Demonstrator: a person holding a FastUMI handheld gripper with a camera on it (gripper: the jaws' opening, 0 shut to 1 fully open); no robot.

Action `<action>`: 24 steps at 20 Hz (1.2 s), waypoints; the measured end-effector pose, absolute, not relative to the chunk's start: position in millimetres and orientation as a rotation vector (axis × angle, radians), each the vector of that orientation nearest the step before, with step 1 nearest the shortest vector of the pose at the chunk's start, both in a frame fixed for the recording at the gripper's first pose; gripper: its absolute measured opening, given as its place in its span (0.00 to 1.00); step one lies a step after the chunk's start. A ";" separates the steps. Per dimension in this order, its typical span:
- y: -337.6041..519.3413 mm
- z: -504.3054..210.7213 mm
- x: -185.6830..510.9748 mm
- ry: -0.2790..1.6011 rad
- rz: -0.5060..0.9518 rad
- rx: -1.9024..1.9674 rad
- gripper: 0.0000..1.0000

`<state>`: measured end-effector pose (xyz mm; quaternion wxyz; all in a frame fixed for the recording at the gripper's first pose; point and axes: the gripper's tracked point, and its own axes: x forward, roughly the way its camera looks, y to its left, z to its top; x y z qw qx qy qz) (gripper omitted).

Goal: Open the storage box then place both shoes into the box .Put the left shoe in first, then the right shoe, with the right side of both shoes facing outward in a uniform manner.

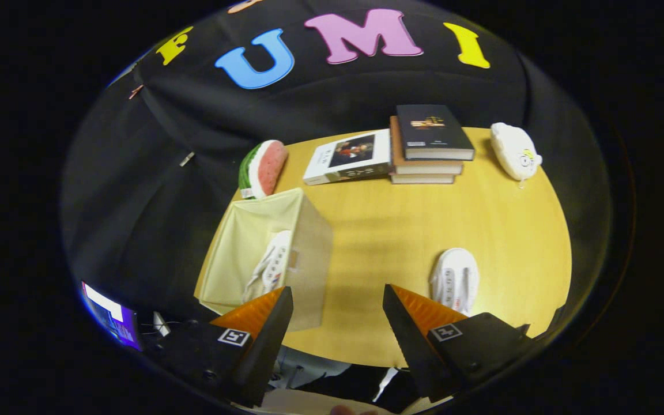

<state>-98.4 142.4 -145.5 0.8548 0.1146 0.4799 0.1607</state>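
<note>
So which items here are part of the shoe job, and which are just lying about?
Part of the job:
storage box, open
shoe in the box
shoe on the table, beside one claw finger
claw, open, holding nothing

Lying about:
watermelon toy
white book
book stack
white plush toy

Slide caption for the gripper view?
Open fingers above table: one shoe in box, other shoe outside.

Gripper (338,302) held high, angled downward, its two fingers (274,323) spread wide apart and converging forward, with nothing between them. A fingertip, probably the holder's, appears beneath the gripper body.
</note>
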 end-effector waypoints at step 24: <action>-1.8 -343.6 -92.1 1.004 0.045 0.058 0.63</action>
